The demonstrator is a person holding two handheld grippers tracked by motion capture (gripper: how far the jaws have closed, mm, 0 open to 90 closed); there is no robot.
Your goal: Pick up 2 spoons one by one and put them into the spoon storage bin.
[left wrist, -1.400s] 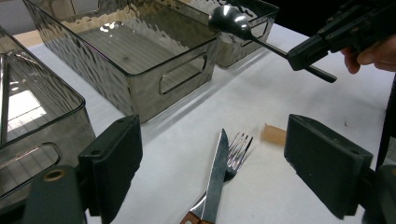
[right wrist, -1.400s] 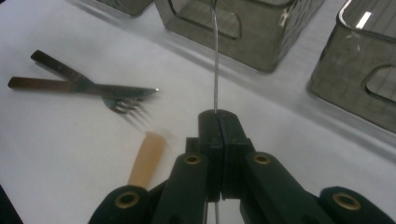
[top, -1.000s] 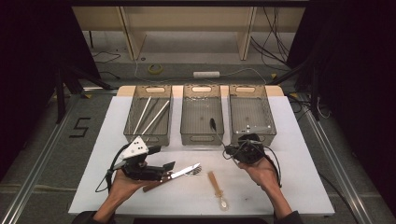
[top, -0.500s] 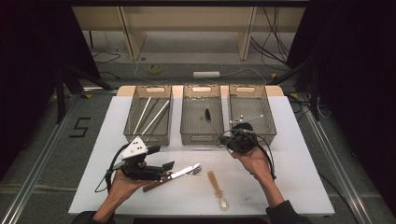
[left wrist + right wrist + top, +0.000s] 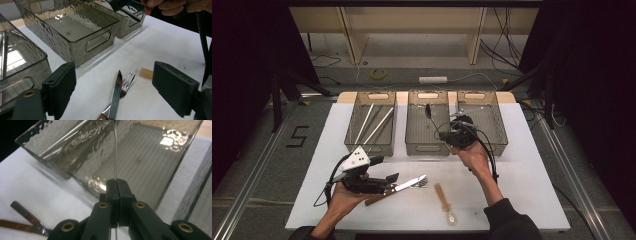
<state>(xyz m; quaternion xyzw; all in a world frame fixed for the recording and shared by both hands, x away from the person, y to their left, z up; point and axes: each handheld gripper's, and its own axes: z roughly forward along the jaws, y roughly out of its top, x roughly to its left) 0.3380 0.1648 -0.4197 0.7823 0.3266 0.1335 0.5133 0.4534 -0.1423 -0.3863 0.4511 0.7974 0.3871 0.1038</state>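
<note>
My right gripper is shut on the thin handle of a metal spoon, which sticks out over the middle bin. In the right gripper view the jaws meet on the spoon's handle, seen edge-on above the ribbed bin floor. My left gripper rests low on the white table, open, pointing at a knife and a fork that lie crossed. Between its wide jaws the knife and the fork lie untouched.
Three smoked plastic bins stand in a row: the left bin holds long metal rods, the right bin sits beside my right hand. A wooden spoon lies near the table's front edge. Cables trail from both grippers.
My right hand has carried the spoon away from the person and leftward, from the table in front of the bins to over the middle bin. The left gripper has stayed put.
</note>
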